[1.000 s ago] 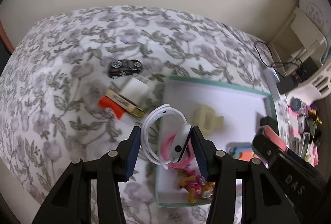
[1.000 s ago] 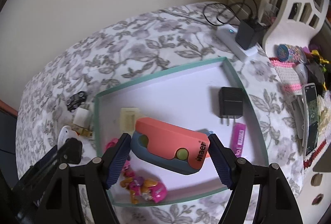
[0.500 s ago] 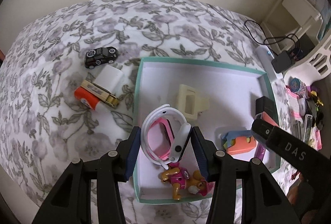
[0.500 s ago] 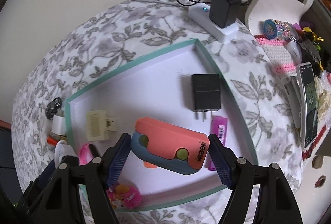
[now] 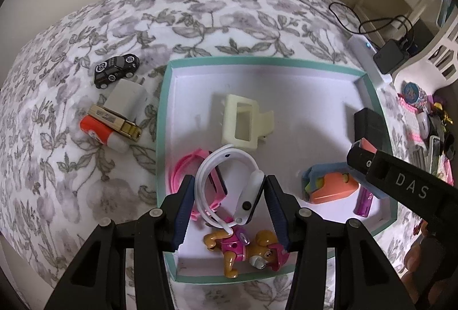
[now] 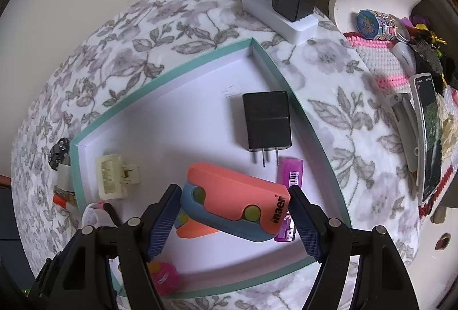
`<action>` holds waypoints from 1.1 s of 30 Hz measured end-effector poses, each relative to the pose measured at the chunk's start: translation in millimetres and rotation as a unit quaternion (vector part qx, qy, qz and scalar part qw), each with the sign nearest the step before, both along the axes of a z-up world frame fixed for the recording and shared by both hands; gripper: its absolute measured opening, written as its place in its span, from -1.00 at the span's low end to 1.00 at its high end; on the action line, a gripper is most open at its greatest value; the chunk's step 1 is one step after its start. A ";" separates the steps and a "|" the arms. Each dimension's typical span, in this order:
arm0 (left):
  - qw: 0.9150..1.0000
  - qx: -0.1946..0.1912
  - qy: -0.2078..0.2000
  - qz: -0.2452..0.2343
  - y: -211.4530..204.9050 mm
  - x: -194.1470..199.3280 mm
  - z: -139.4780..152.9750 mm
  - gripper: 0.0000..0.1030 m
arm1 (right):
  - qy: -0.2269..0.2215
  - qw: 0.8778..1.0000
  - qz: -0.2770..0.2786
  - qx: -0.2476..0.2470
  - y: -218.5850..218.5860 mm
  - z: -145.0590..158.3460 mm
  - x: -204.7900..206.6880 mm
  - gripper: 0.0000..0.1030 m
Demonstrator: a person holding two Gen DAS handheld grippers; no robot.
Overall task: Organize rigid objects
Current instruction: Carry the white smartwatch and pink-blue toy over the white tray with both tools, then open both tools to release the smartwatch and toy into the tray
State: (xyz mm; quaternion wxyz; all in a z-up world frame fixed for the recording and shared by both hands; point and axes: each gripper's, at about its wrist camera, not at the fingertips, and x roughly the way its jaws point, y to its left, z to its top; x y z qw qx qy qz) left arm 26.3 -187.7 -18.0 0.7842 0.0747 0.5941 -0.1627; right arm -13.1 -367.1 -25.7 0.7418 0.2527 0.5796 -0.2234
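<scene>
Both hand-held grippers have been moving over the tray: left clamping a watch, right clamping a case; charger and lighter lying beneath, on a floral bed.

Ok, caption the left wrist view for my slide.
Left gripper holds white smartwatch above the teal tray.

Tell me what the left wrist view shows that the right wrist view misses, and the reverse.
Only the left wrist view shows the left gripper gripping the white smartwatch, the whole puppy toy and pink watch.

Only the right wrist view shows the right gripper gripping the orange and blue case, plus the phone.

Both show the teal tray, cream clip, black charger, purple lighter and toy car.
</scene>
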 end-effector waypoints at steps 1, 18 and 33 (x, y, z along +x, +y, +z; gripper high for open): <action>1.000 0.003 0.002 -0.002 -1.2 -0.5 -2.2 0.00 | 0.002 1.000 0.000 0.001 -0.5 -1.5 0.4 0.51; 1.000 0.013 0.017 -0.005 -5.9 0.2 -14.1 0.00 | 0.011 1.000 0.002 0.004 -3.2 -8.4 0.6 0.51; 1.000 -0.005 0.009 0.019 5.0 5.4 -5.9 0.25 | 0.002 1.000 0.011 -0.016 0.7 -1.7 2.2 0.93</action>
